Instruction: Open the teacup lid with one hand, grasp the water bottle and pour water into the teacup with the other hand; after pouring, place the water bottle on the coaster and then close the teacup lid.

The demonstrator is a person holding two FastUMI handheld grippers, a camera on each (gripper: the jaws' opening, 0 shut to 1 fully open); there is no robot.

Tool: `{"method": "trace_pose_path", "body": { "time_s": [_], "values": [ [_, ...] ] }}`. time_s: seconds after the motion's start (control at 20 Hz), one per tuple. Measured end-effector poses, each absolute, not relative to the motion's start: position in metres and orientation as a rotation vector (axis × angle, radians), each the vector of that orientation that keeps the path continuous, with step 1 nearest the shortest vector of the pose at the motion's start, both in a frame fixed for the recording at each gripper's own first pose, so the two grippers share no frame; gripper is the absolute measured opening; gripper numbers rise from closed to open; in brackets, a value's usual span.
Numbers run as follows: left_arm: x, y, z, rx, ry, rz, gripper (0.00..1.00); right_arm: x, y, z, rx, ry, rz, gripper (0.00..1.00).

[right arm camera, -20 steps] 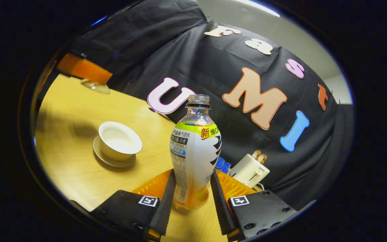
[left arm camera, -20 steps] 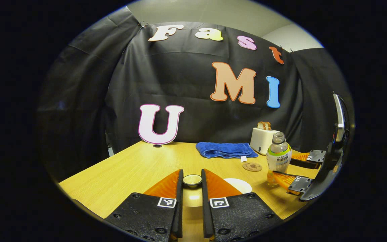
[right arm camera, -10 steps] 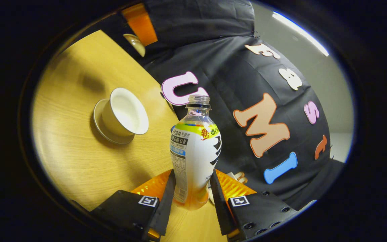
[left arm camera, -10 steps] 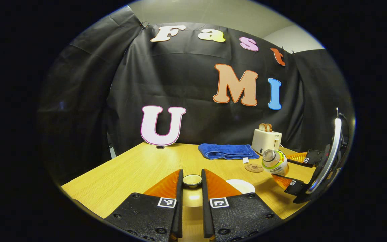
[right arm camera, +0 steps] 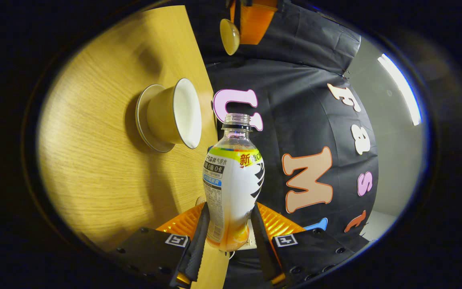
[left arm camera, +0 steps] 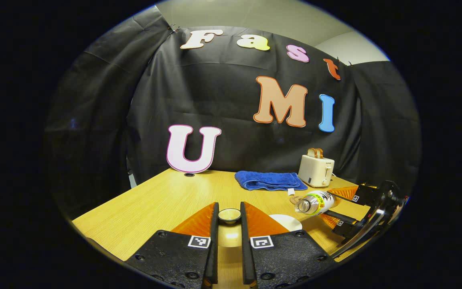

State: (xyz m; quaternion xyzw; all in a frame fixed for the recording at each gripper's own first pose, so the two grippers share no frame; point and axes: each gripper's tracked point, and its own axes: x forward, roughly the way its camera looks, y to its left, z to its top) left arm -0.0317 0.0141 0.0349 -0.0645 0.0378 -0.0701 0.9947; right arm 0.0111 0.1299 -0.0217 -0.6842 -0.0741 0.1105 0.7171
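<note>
My left gripper [left arm camera: 229, 216] is shut on the knob of the teacup lid [left arm camera: 229, 215], held up above the table. In the right gripper view that lid [right arm camera: 229, 37] hangs at the top edge. My right gripper [right arm camera: 227, 224] is shut on the uncapped water bottle [right arm camera: 233, 184], which lies tipped almost level, its mouth toward the open white teacup [right arm camera: 175, 114] on its saucer [right arm camera: 144, 116]. In the left gripper view the tipped bottle [left arm camera: 315, 202] points its mouth left over the cup's white rim [left arm camera: 286, 222]. The round coaster [left arm camera: 294, 199] lies partly hidden behind the bottle.
A folded blue towel [left arm camera: 270, 180] and a white toaster [left arm camera: 316, 170] stand at the back of the wooden table [left arm camera: 163, 200], by the black cloth wall. The right gripper's body [left arm camera: 369, 222] hangs over the table's right edge.
The right gripper has rolled the bottle from upright to almost level, mouth toward the teacup. The left gripper has kept the lid still.
</note>
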Motion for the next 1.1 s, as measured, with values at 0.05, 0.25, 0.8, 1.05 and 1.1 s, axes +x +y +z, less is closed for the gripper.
{"method": "trace_pose_path", "body": {
  "time_s": [0.05,0.25,0.8,1.05,1.1],
  "values": [
    [-0.031,0.014,0.035,-0.131,0.076,-0.140,0.21,0.012,0.129,-0.022,-1.534,-0.167,0.244,0.63],
    [-0.031,0.011,0.034,-0.139,0.083,-0.149,0.21,0.019,0.128,-0.016,-1.605,-0.171,0.235,0.63],
    [-0.034,0.004,0.034,-0.150,0.084,-0.173,0.21,0.027,0.138,0.000,-1.799,-0.224,0.256,0.62],
    [-0.035,0.003,0.037,-0.165,0.081,-0.179,0.21,0.028,0.144,0.008,-1.915,-0.267,0.268,0.62],
    [-0.035,0.003,0.037,-0.163,0.082,-0.180,0.21,0.027,0.145,0.010,-1.929,-0.271,0.270,0.62]
  ]
}}
